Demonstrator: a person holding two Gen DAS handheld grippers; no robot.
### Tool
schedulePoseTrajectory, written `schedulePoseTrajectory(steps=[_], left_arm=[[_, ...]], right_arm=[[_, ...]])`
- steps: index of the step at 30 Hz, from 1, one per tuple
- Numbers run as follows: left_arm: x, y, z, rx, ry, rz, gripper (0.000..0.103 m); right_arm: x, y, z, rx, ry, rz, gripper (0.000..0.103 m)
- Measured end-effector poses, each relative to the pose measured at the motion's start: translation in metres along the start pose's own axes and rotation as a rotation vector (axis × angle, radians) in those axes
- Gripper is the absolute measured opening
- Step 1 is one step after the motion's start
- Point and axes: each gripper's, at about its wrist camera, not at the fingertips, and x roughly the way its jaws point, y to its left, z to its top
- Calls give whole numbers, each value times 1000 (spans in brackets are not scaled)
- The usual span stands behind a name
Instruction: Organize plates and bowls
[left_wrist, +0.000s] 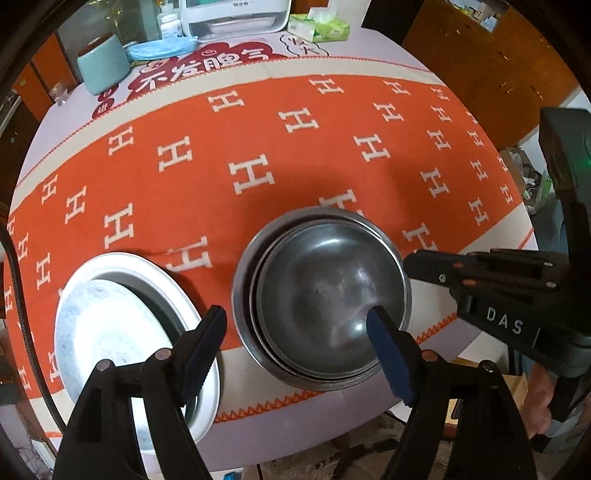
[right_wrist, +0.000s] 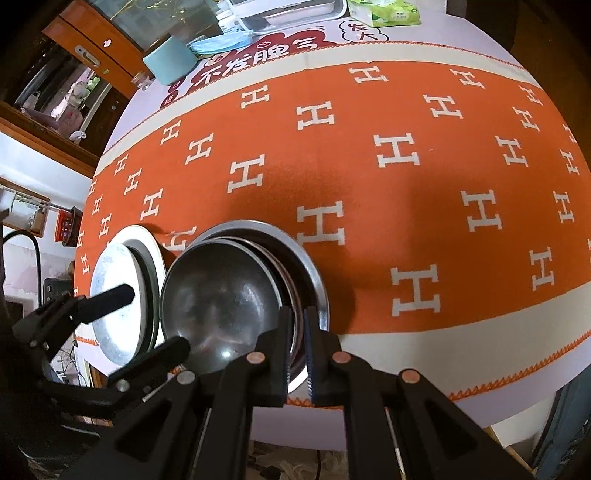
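The metal bowls (left_wrist: 325, 295) sit nested in one stack near the front edge of the orange cloth (left_wrist: 258, 147), the white plates (left_wrist: 122, 317) stacked just beside them; the sorting looks largely done. The left gripper (left_wrist: 295, 343) stands wide open, holding nothing; the right gripper (right_wrist: 297, 354) is pinched on the stack's rim, so letting go remains.

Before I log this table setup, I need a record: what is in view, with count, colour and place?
nested round steel bowls: at least three, dark grey, near table edge, centre.
stacked round white plates: two, white, left of the bowls.
orange H-patterned cloth: one, orange and cream, under both stacks.
teal cylindrical canister: one, far left.
green tissue pack: one, far edge.
white plastic appliance: one, far edge.
white pill bottle: one, beside the appliance.
left tool: black, open, above the stacks.
right tool: black, closed on the bowls' right rim.
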Motion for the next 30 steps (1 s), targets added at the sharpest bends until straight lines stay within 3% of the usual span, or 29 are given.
schedulePoseTrajectory(steps=[12,14,16,18,30], left_arm=[[-14,14,-3,-43,-42,9,77],[-18,16,-4,-45,-59,11,78],[-21,18,-4,-50,-74,8,79],[-24,19,-5,-53,-89,7,81],[-3,37,-14,-98,-70,9,83]], right_arm=[[-15,7,-2,-25,-34,49,8],[-19,9,-3,-36,-46,53,16],[-23,10,-4,-43,-67,49,33],[-27,11,-5,-49,-93,41,37],[-20,8,-13,-118,-128,-58,38]])
